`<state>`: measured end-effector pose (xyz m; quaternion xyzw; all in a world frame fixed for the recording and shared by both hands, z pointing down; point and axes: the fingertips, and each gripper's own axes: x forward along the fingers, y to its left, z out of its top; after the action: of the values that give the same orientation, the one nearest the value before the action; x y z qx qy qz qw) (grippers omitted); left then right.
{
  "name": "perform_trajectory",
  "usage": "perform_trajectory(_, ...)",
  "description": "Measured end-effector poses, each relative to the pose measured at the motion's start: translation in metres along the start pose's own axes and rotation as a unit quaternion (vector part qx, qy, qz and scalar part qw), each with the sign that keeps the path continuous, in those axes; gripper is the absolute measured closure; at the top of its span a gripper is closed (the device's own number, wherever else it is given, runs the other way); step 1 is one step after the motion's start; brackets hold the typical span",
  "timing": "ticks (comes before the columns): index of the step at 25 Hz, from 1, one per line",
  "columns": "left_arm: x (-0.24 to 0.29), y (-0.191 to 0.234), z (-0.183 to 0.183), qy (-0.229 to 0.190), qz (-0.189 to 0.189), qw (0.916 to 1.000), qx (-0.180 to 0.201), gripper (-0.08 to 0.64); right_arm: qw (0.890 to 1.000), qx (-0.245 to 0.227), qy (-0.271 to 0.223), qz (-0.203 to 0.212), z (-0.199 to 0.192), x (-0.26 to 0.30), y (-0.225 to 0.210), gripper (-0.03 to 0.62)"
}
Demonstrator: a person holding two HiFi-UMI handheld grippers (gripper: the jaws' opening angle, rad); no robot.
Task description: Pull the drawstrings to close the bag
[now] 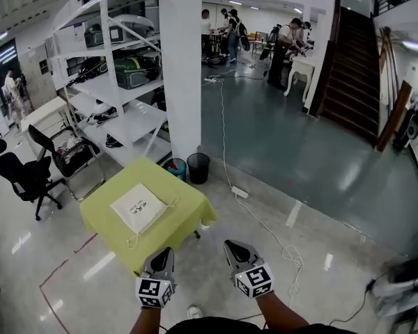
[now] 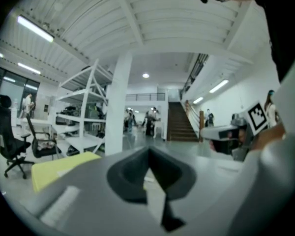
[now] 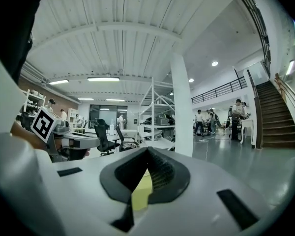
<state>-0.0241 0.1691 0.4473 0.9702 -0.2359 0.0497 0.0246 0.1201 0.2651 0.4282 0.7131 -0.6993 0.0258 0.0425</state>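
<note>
A white drawstring bag (image 1: 139,207) lies flat on a small table under a yellow-green cloth (image 1: 104,218). Its white strings (image 1: 173,202) trail off the bag's right side and toward the near edge. My left gripper (image 1: 163,254) and right gripper (image 1: 234,245) hang side by side near the person's body, short of the table, both shut and empty. In the left gripper view the jaws (image 2: 148,150) meet at the tips, with the yellow cloth (image 2: 59,167) low on the left. The right gripper (image 3: 146,151) likewise has its jaws together.
A white pillar (image 1: 180,68) and white shelving (image 1: 118,82) stand behind the table. Two bins (image 1: 198,167) sit at the pillar's foot. Black office chairs (image 1: 24,176) are on the left. A white cable with a power strip (image 1: 240,192) runs over the floor on the right. People work at far tables.
</note>
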Motion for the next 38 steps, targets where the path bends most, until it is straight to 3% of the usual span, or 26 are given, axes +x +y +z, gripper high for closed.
perform_trajectory(9,0.022,0.056,-0.001,0.0,-0.007,1.0,-0.006,0.555,1.0,-0.007,0.024,0.003,-0.003,0.057,0.012,0.601)
perform_trajectory(18,0.018,0.092,-0.014,0.001,0.023,0.9993,-0.028,0.555,0.999,-0.018,0.031,0.032,-0.007,0.102,0.029,0.601)
perform_trajectory(22,0.02,0.102,-0.028,0.021,0.044,0.9978,-0.046,0.555,0.998,-0.011,0.038,0.05,-0.015,0.124,0.028,0.601)
perform_trajectory(31,0.056,0.137,-0.037,0.036,0.096,0.9938,-0.042,0.555,0.993,-0.019,0.047,0.106,-0.017,0.191,0.005,0.601)
perform_trajectory(38,0.083,0.161,-0.046,0.057,0.153,0.9851,-0.056,0.555,0.985,-0.016,0.066,0.159,-0.032,0.242,-0.017,0.601)
